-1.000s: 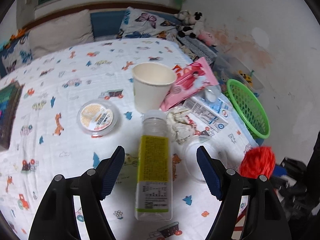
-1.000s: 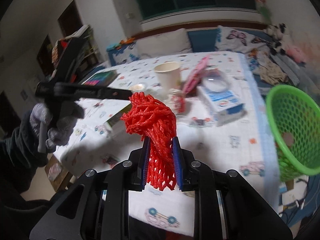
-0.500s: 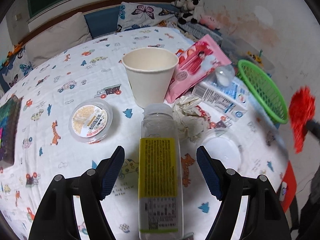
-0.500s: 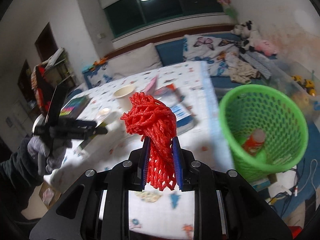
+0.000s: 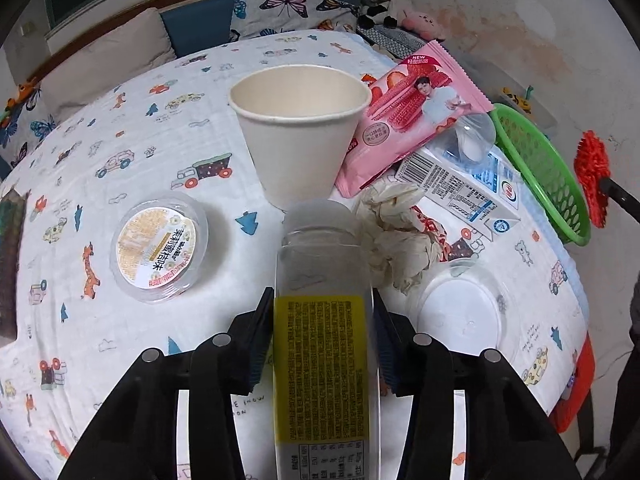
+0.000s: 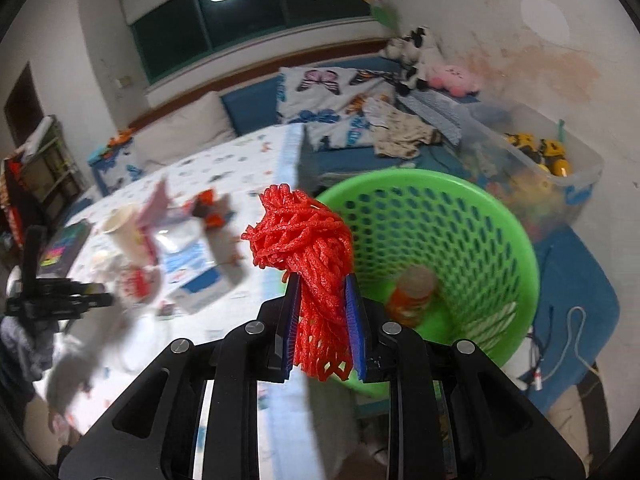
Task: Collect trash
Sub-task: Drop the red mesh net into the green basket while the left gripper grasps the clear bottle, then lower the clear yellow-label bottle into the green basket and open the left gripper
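My left gripper (image 5: 320,312) is shut on a clear plastic bottle with a yellow label (image 5: 322,344) lying on the printed tablecloth (image 5: 120,152). Beyond it stand a white paper cup (image 5: 298,128), a pink snack wrapper (image 5: 412,108), crumpled tissue (image 5: 396,240), a milk carton (image 5: 460,184) and a round lidded tub (image 5: 160,246). My right gripper (image 6: 323,300) is shut on a red foam net (image 6: 308,248) and holds it at the near rim of the green basket (image 6: 460,216), which holds an orange container (image 6: 412,292). The net also shows in the left wrist view (image 5: 592,172).
A clear plastic lid (image 5: 460,316) lies right of the bottle. A dark book (image 5: 10,264) lies at the table's left edge. Pillows (image 6: 332,96), plush toys (image 6: 416,56) and a clear toy bin (image 6: 540,164) sit behind the basket.
My left gripper has moved forward and closed on the bottle. My right gripper has swung right with the red net, from over the table to the basket.
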A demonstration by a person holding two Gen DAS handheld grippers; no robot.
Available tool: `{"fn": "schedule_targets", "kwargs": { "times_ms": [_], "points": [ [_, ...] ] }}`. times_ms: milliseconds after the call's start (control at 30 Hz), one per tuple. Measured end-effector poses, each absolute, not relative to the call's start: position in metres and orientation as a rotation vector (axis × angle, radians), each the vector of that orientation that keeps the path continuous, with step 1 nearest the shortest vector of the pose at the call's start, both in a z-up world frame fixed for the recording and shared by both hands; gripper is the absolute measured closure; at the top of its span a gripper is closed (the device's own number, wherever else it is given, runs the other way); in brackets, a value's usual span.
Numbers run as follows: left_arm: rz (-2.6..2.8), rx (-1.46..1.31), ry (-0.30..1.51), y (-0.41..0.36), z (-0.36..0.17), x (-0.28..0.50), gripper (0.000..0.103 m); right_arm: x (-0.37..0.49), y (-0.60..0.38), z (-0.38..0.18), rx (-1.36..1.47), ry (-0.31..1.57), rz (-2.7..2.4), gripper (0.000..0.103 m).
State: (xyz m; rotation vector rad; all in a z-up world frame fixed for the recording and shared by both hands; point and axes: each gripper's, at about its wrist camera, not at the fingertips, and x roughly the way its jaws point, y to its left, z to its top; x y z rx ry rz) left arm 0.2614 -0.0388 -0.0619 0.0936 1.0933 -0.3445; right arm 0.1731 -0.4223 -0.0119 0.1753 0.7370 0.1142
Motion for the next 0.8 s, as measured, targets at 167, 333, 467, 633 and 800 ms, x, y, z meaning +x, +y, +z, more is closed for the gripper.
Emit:
{"fn": "schedule_targets", "kwargs": {
  "times_ms": [167, 333, 467, 633, 800],
  "points": [
    [-0.34, 0.07, 1.079, -0.026, -0.048, 0.255, 0.059, 0.198, -0.447, -0.028, 0.189, 0.773, 0.072, 0.08],
    [-0.345, 0.048, 1.021, -0.012, -0.015, 0.239, 0.059, 0.219, -0.462, -0.05, 0.2, 0.824, 0.034, 0.08],
    [-0.384, 0.027, 0.969, -0.013, 0.018, 0.227, 0.059, 0.225, -0.47, -0.064, 0.225, 0.852, 0.024, 0.077],
    [-0.465, 0.036, 0.896, -0.04, 0.058, 0.224, 0.059, 0.225, -0.477, -0.071, 0.246, 0.87, 0.013, 0.062],
    [-0.586, 0.072, 0.823, -0.096, 0.088, 0.231, 0.059, 0.217, -0.485, -0.067, 0.244, 0.849, -0.011, 0.058]
  ]
}}
